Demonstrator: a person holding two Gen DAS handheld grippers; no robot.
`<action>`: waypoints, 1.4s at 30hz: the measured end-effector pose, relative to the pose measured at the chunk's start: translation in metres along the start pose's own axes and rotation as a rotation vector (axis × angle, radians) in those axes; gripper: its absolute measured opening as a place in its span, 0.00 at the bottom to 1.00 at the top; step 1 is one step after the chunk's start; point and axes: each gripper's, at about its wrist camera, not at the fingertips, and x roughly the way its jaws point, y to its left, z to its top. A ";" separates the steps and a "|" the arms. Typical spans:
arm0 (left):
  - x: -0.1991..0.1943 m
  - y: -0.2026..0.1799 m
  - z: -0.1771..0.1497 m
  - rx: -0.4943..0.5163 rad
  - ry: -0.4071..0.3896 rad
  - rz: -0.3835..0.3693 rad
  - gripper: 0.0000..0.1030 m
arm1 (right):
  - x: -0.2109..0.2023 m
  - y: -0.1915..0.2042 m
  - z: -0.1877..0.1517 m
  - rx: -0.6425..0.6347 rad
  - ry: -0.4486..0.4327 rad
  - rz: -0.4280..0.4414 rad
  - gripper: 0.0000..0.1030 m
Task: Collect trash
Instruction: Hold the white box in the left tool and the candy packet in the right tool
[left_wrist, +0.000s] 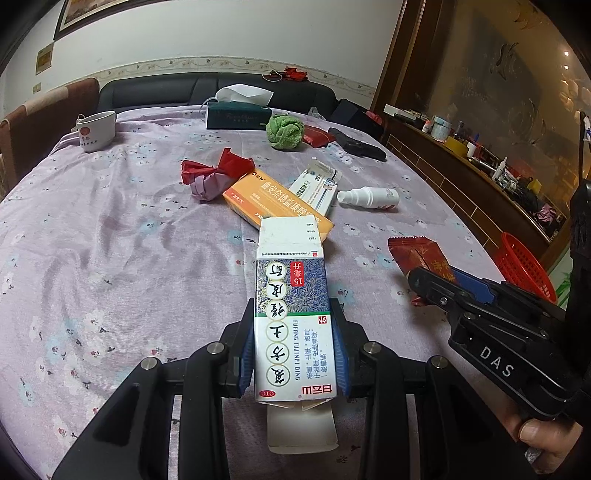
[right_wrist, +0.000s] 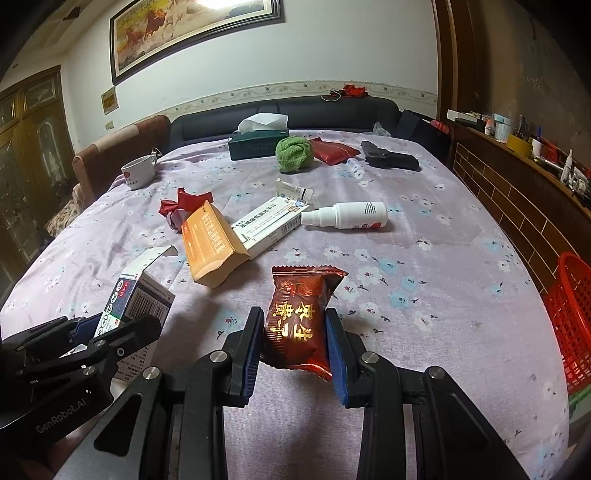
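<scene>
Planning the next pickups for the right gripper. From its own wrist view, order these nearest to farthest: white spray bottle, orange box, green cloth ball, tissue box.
1. Orange box, just ahead and left of the right gripper, which holds a red snack packet.
2. White spray bottle, mid-table, slightly right.
3. Green cloth ball, far centre.
4. Tissue box, far edge, just left of the ball.

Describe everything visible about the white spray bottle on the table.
The white spray bottle looks like plastic, with a nozzle end and a small red mark on its label. It lies on its side on the floral tablecloth, nozzle toward the white medicine box, near it; contact is unclear. Neither gripper touches it.
</scene>
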 end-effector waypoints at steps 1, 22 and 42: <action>0.000 0.000 0.000 0.000 0.001 -0.001 0.32 | 0.000 0.000 0.000 0.000 0.000 0.002 0.34; 0.001 -0.001 0.000 -0.001 0.000 0.001 0.32 | 0.000 0.001 -0.002 -0.006 -0.002 -0.006 0.34; 0.002 -0.001 -0.003 0.006 -0.001 0.019 0.32 | -0.016 -0.004 -0.005 -0.020 -0.023 -0.033 0.34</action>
